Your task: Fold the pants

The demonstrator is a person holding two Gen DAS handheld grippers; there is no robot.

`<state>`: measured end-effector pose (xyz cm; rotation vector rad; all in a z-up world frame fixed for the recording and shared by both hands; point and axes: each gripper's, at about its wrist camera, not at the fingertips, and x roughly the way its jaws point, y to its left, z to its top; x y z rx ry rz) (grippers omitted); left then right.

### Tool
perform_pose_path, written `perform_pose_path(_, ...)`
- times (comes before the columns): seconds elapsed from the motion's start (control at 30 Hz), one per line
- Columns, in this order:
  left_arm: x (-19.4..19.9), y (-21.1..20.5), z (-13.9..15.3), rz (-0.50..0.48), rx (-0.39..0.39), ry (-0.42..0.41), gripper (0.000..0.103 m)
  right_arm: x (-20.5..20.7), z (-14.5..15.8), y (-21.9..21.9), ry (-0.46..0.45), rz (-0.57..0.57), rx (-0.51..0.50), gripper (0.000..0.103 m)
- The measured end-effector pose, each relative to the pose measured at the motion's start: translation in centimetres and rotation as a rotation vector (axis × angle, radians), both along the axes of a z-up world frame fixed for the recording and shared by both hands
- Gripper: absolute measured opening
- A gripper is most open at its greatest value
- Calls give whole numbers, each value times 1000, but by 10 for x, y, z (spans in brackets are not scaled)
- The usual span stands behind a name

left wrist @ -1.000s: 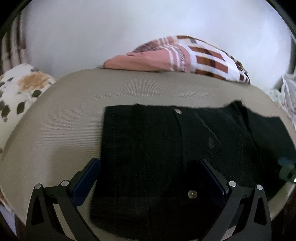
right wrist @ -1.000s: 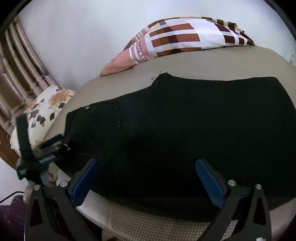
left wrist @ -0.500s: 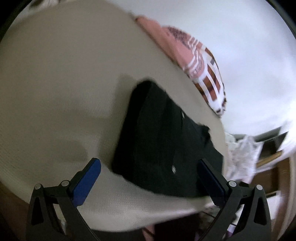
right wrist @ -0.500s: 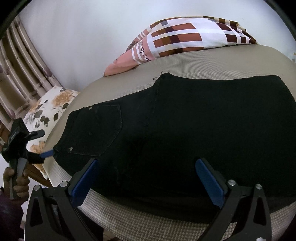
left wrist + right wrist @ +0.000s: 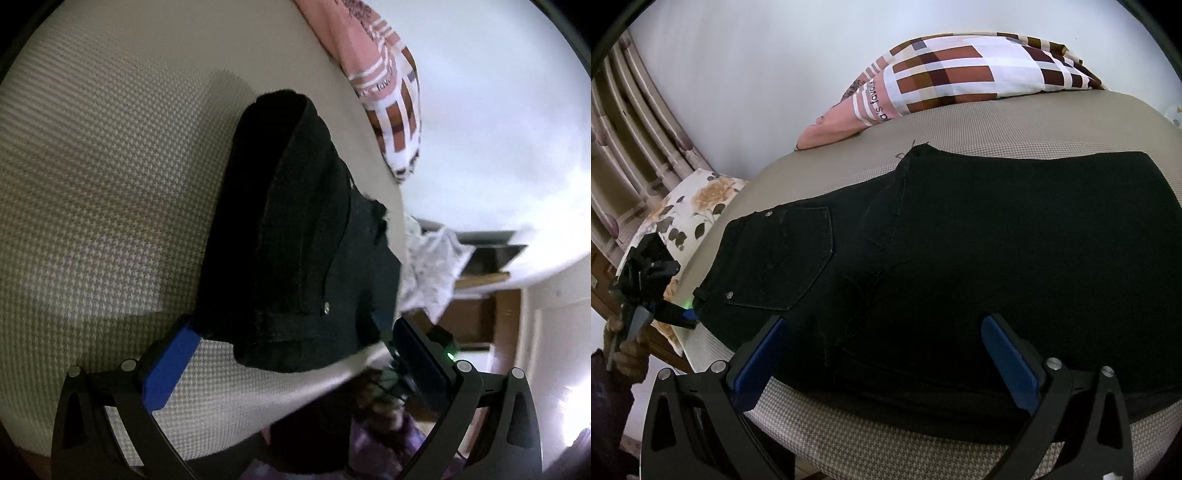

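Left hand-held gripper, jaws spread and empty, has swung off the black pants to the bed's near-left corner, turned sideways at the waistband. Pants lie flat across the bed. Right hand-held gripper hovers spread over their near edge. A waistband grasp looks likely next.

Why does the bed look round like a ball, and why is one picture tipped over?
Both wrist lenses are fisheye, so the bed bulges; the left wrist view is tilted and blurry on its right side; the pants look very dark in both.
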<state>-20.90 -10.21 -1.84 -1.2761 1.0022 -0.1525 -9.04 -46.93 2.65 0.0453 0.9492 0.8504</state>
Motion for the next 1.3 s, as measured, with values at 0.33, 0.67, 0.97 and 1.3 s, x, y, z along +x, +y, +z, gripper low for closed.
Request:
perform_pose_path(0.33, 4, 7, 0, -147, -63, 25, 103, -3, -1, 5, -24, 0, -47, 103)
perform_pose_path(0.67, -3, -2, -2, 93, -116, 78, 103, -6, -1, 13, -52, -14, -100, 103)
perform_pose_path(0.97, -18, -10, -1, 268, -49, 25, 103, -5, -1, 8, -39, -5, -67, 103)
perform_pose_path(1.3, -16, -26, 7, 147, 52, -245, 103, -3, 0, 5, -22, 1, -35, 103)
